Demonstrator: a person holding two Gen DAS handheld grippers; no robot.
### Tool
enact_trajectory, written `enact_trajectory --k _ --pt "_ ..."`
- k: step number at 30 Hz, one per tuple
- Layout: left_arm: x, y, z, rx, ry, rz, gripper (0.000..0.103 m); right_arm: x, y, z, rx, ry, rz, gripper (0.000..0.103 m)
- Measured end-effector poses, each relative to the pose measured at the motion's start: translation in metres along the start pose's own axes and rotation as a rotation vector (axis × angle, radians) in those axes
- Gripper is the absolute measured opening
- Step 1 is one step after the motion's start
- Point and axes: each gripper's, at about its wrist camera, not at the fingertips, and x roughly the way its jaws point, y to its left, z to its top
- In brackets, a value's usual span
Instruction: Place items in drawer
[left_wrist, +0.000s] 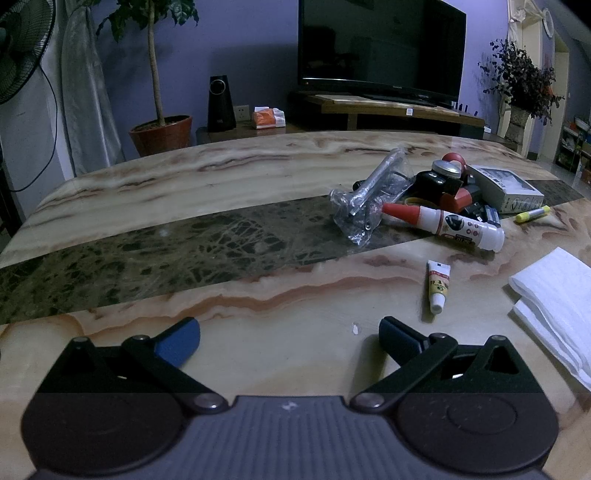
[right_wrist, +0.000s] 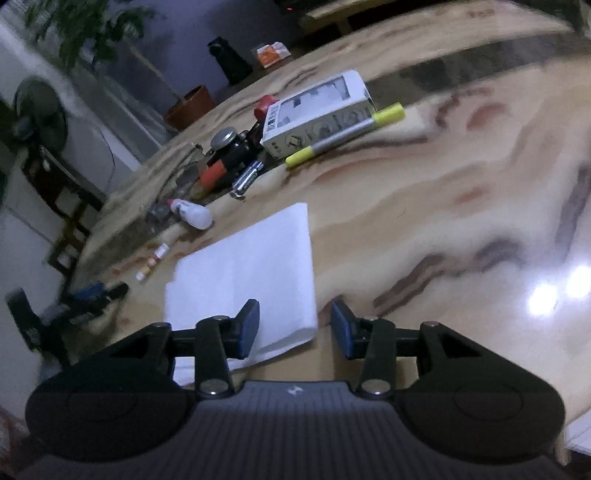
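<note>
My left gripper (left_wrist: 290, 338) hangs open over bare marble, nothing between its fingers. A small yellow tube (left_wrist: 437, 286) lies just ahead to its right. Beyond it lie a white glue bottle with a red cap (left_wrist: 443, 223), a bagged metal tool (left_wrist: 369, 192), a black ink bottle (left_wrist: 439, 177), a grey box (left_wrist: 506, 188) and a yellow highlighter (left_wrist: 532, 214). My right gripper (right_wrist: 295, 326) is open low over the near corner of a stack of white tissues (right_wrist: 251, 266), its pads clear of the stack. The box (right_wrist: 317, 114) and highlighter (right_wrist: 343, 134) lie further ahead. No drawer is in view.
The marble table (left_wrist: 184, 177) has a dark green band across its middle. The tissues (left_wrist: 554, 295) lie at the right of the left wrist view. Batteries (right_wrist: 249, 177) lie beside the pile. A television, a potted plant, a speaker and a fan stand beyond the table.
</note>
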Motion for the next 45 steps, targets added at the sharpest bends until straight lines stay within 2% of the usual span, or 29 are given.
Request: enact_trajectory --k 1,2,3,6,11,13,14,18,24,26,28,30,32,36,40,45 --pt "0.0 0.0 0.0 0.0 0.0 0.0 0.103 0.001 -0.006 0.0 0.049 0.008 0.035 0.039" --pt "0.0 0.0 0.0 0.0 0.0 0.0 0.103 0.001 -0.01 0.0 0.083 0.011 0.045 0.028" --pt "0.0 0.0 0.0 0.0 0.0 0.0 0.103 0.002 -0.014 0.0 0.106 0.004 0.04 0.024" --pt "0.0 0.0 0.0 0.0 0.0 0.0 0.103 0.003 -0.03 0.0 0.22 0.002 0.095 0.021" --pt "0.0 0.0 0.0 0.0 0.0 0.0 0.103 0.005 -0.044 -0.002 0.33 -0.006 0.145 0.02" --pt "0.0 0.0 0.0 0.0 0.0 0.0 0.103 0.006 -0.045 -0.003 0.333 -0.015 0.146 0.014" --pt "0.0 0.0 0.0 0.0 0.0 0.0 0.103 0.006 -0.042 -0.004 0.304 -0.02 0.126 0.006" --pt "0.0 0.0 0.0 0.0 0.0 0.0 0.103 0.003 -0.021 -0.004 0.14 -0.055 0.046 0.004" --pt "0.0 0.0 0.0 0.0 0.0 0.0 0.103 -0.02 0.019 -0.002 -0.118 -0.233 0.034 0.003" --pt "0.0 0.0 0.0 0.0 0.0 0.0 0.103 -0.021 0.037 -0.005 -0.239 -0.26 0.021 0.003" --pt "0.0 0.0 0.0 0.0 0.0 0.0 0.103 -0.014 0.063 -0.015 -0.445 -0.277 -0.053 0.003" --pt "0.0 0.0 0.0 0.0 0.0 0.0 0.103 -0.001 0.088 -0.033 -0.691 -0.282 -0.194 0.003" --pt "0.0 0.0 0.0 0.0 0.0 0.0 0.103 0.014 0.102 -0.05 -0.872 -0.263 -0.278 0.003" --pt "0.0 0.0 0.0 0.0 0.0 0.0 0.103 0.03 0.118 -0.062 -1.014 -0.258 -0.337 0.003" --pt "0.0 0.0 0.0 0.0 0.0 0.0 0.103 0.038 0.129 -0.069 -1.089 -0.251 -0.327 0.004" --pt "0.0 0.0 0.0 0.0 0.0 0.0 0.103 0.053 0.145 -0.088 -1.241 -0.254 -0.335 0.004"
